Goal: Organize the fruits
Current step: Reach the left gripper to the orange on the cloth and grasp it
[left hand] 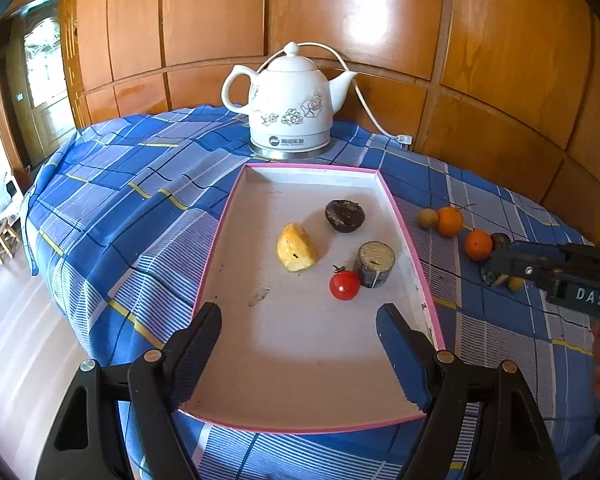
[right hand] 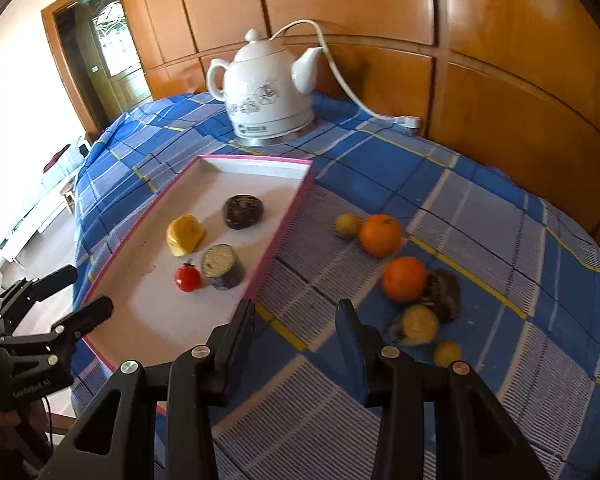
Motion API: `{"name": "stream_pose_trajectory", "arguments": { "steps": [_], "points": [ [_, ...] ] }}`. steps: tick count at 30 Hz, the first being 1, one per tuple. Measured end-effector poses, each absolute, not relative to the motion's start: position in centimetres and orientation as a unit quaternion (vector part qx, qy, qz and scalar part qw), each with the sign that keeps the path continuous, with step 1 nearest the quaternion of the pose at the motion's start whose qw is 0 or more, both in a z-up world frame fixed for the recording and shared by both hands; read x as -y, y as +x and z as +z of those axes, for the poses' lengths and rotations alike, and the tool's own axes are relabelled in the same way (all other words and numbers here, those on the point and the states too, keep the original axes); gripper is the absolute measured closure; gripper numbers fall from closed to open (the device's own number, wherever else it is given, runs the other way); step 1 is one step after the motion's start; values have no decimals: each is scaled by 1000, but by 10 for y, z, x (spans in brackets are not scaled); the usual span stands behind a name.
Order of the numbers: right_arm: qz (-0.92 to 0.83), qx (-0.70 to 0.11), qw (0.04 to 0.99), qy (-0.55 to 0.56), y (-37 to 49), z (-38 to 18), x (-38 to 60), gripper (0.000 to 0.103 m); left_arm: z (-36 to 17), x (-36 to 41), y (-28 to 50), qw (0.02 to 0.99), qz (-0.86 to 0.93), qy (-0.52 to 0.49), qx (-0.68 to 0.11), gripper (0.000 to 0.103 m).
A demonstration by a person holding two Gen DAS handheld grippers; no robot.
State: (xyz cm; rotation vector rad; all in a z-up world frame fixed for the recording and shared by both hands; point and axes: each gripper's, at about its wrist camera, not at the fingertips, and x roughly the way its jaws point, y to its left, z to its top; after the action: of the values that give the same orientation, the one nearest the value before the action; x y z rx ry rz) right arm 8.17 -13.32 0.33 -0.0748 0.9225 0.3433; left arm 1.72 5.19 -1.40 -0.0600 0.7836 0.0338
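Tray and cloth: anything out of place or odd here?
Yes. Several fruits lie loose on the cloth right of the tray, including two oranges. The kettle cord trails unplugged. The tray floor is smudged.

your pink-rimmed tray (left hand: 404, 220) holds a cherry tomato (left hand: 344, 285) at its 5 o'clock; two oranges (right hand: 380, 235) lie outside at 3 o'clock.

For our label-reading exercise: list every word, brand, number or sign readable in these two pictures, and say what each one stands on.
"DAS": white letters on the black body of the right gripper, cut off at the picture's edge.
"GenRobot.AI", faint and only roughly legible: on the black body of the left gripper.
Logo with small characters on the base band of the white ceramic flowered kettle: too small to read.
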Motion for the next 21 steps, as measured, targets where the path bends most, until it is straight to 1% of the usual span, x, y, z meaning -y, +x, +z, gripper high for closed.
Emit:
{"name": "stream_pose_trajectory", "arguments": {
  "steps": [9,14,21],
  "points": [
    [101,-449,887,-44,79,8,200,61,-14,-39,21,922,-5,-14,-386,23],
    [57,-453,889,-36,79,6,244,61,-15,-32,29,915,-34,-22,-402,23],
    [12,-460,887,30,80,-9,292,61,-10,-5,45,909,-79,13,-410,25]
  ]
}}
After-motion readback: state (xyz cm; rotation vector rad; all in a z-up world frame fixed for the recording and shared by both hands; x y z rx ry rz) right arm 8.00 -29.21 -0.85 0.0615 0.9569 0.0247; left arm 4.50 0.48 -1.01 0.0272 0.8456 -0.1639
